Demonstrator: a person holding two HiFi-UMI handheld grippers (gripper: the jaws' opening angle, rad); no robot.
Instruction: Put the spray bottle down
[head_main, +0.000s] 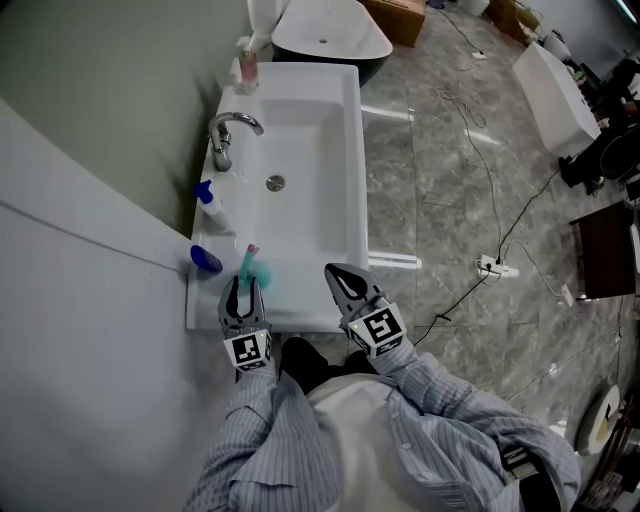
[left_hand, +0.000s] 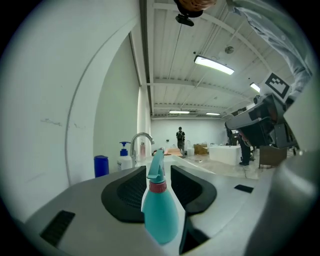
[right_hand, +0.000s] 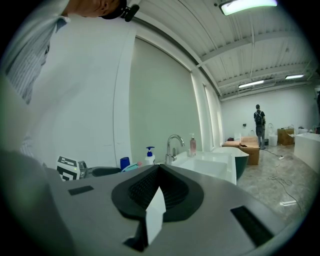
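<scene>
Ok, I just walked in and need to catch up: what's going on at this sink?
A person stands at a white sink with a gripper in each hand. The left gripper has a teal spray bottle upright between its jaws at the sink's near left corner. The jaws are apart and don't seem to squeeze it, so it looks set down. The right gripper is shut and empty beside it.

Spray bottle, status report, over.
Left gripper open, jaws apart around the upright spray bottle. Right gripper shut, empty. Bottle at the near end of the sink; blue cup and soap pump stand clear.
</scene>
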